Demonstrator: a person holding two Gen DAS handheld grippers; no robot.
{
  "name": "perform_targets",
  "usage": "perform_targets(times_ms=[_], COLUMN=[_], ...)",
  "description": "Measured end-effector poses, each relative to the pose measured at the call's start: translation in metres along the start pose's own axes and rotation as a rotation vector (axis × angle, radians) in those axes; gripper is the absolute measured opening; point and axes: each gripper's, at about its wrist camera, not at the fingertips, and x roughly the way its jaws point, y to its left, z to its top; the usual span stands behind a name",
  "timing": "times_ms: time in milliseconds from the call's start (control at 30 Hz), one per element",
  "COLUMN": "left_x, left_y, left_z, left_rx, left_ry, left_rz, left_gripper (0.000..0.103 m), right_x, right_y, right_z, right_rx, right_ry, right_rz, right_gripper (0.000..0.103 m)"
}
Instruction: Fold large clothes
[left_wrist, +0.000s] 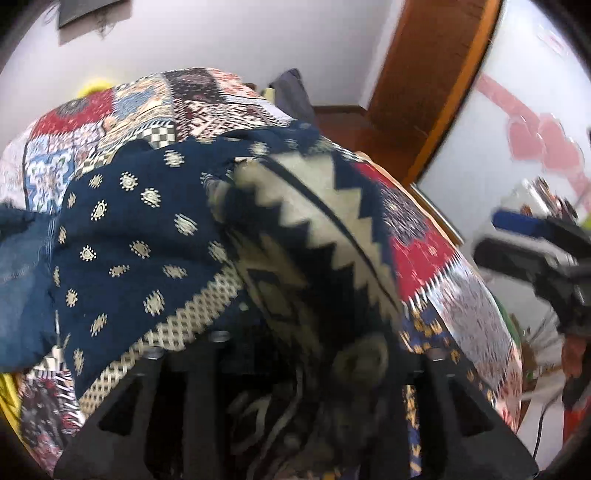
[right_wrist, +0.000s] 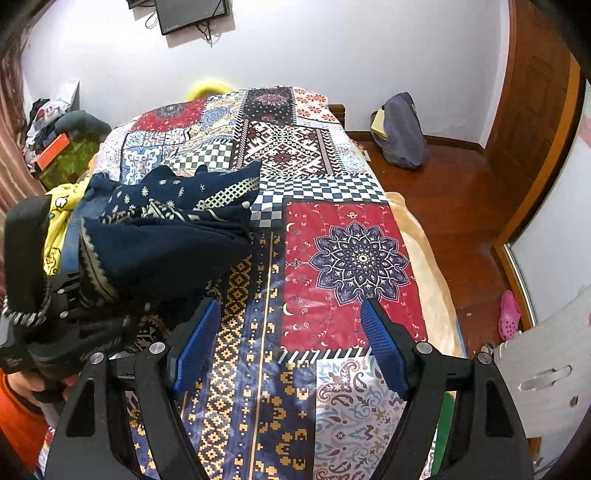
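On the bed (right_wrist: 343, 184) lies one big dark blue cloth (right_wrist: 173, 236) with small cream dots and a cream zigzag edge. It sits in a loose heap on the left side of the bed, on top of one patchwork bedspread (right_wrist: 347, 258) made of many red, blue and white squares.

Two grippers show. The left gripper (right_wrist: 55, 295) is at the near end of the cloth, and the cloth drapes over it. In the left wrist view the cloth (left_wrist: 155, 229) fills most of the picture and covers the jaws, so it is too hard to tell if they pinch it or not. That picture is also blurry. The right gripper (right_wrist: 290, 347) hangs over the bedspread with its jaws wide apart and nothing between them. Its two blue pads (right_wrist: 195, 347) can be seen plainly.

One hand and an orange sleeve (right_wrist: 18, 417) peek in at the bottom left, mostly cut off.

Farther out, one yellow cloth (right_wrist: 61, 206) lies partly under the blue one. One grey bag (right_wrist: 402, 129) leans on the wall. One pink shoe (right_wrist: 509, 314) sits on the wooden floor (right_wrist: 443, 184). One dark screen (right_wrist: 192, 13) hangs high on the wall, cut off at the top. One messy pile of things (right_wrist: 55, 129) at the far left is hard to make out.
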Motion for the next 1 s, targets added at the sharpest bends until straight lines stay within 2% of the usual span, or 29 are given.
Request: perform_targets(times_ms=[33, 100, 167, 300, 400, 467, 600, 700, 800, 1000], left_x=[-0.008, -0.025, -0.044, -0.074, -0.091, -0.095, -0.077, -0.056, -0.040, -0.023], left_y=[0.000, -0.005, -0.005, 0.012, 0.035, 0.055, 0.089, 0.110, 0.126, 0.146], left_z=[-0.003, -0.011, -0.022, -0.032, -0.029, -0.023, -0.003, 0.010, 0.020, 0.021], left_rx=[0.012, 0.019, 0.034, 0.036, -0.001, -0.030, -0.101, -0.161, -0.217, -0.262], left_ry=[-0.004, -0.023, -0.054, -0.089, -0.122, -0.138, -0.117, -0.101, -0.134, -0.142], left_rz=[-0.025, -0.025, 0.000, 0.045, 0.082, 0.134, 0.168, 0.193, 0.298, 0.269], left_gripper=[0.056, 0.079, 0.086, 0.089, 0.091, 0.092, 0.092, 0.092, 0.092, 0.093], right_x=[-0.003, -0.009, -0.017, -0.021, -0.017, -0.010, 0.013, 0.040, 0.063, 0.077], right_y=[0.000, 0.001, 0.003, 0.010, 0.021, 0.031, 0.051, 0.062, 0.062, 0.039], right_z=[0.002, 0.003, 0.005, 0.016, 0.025, 0.031, 0.035, 0.031, 0.019, -0.016], right_rx=[0.002, 0.001, 0.001, -0.003, -0.013, -0.017, -0.040, -0.062, -0.062, -0.073], right_ry=[-0.007, -0.027, -0.052, -0.081, -0.085, -0.077, -0.049, 0.013, 0.074, 0.145], right_rz=[0.005, 0.018, 0.035, 0.081, 0.116, 0.145, 0.199, 0.192, 0.171, 0.132], right_gripper=[0.075, 0.075, 0.075, 0.075, 0.075, 0.075, 0.075, 0.075, 0.075, 0.075])
